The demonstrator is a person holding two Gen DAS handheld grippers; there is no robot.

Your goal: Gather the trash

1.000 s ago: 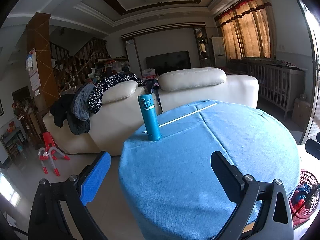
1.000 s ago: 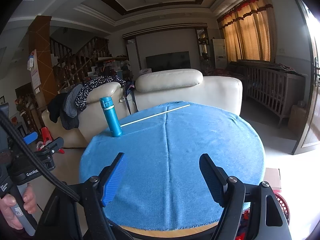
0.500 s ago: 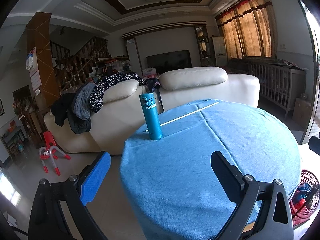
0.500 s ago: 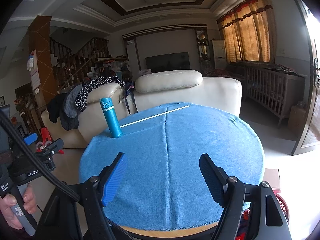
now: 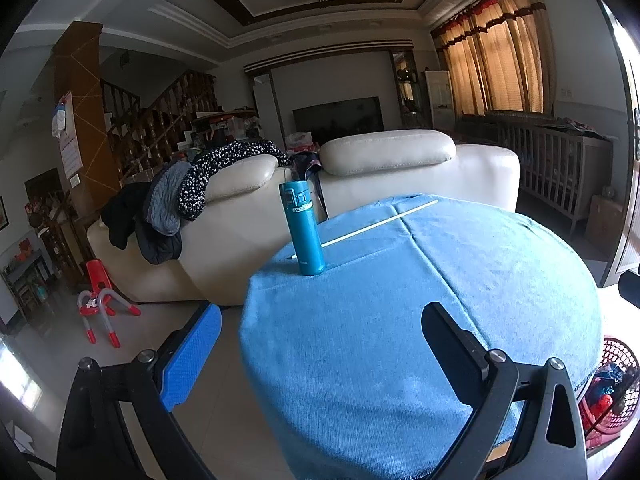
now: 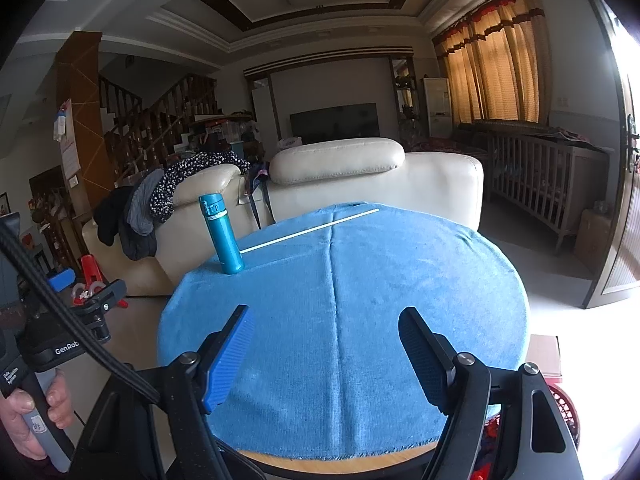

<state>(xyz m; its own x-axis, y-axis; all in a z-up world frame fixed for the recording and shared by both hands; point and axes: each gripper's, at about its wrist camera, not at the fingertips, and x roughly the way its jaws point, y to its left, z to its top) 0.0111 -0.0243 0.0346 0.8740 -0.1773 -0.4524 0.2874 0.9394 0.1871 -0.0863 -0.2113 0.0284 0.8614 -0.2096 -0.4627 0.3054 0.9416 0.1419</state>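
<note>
Right gripper (image 6: 326,350): jaws spread wide, nothing between them, held above the near edge of the round table (image 6: 280,462), which is covered by a blue cloth (image 6: 360,300). Left gripper (image 5: 320,354): likewise wide apart and empty, held off the table's left edge, its blue left pad over floor; the left hand (image 6: 28,416) on its handle shows at the lower left of the right view.

No obvious trash lies on the cloth. The only loose item is a thin white stick (image 6: 310,231) at the far side, well apart from both grippers. Its long axis runs from near left to far right, crossing the cloth's centre crease. Judged the likeliest target, it lies straight ahead of the right gripper, which appears the nearer.

A teal bottle (image 6: 222,234) stands upright by the stick's left end, apparently just in front of it; a reach from the left would risk tipping it. A red basket (image 5: 612,392) holding coloured items sits on the floor at the right, below the table's rim. Beyond the table: a cream sofa (image 6: 400,188) draped with clothes (image 6: 168,196).
</note>
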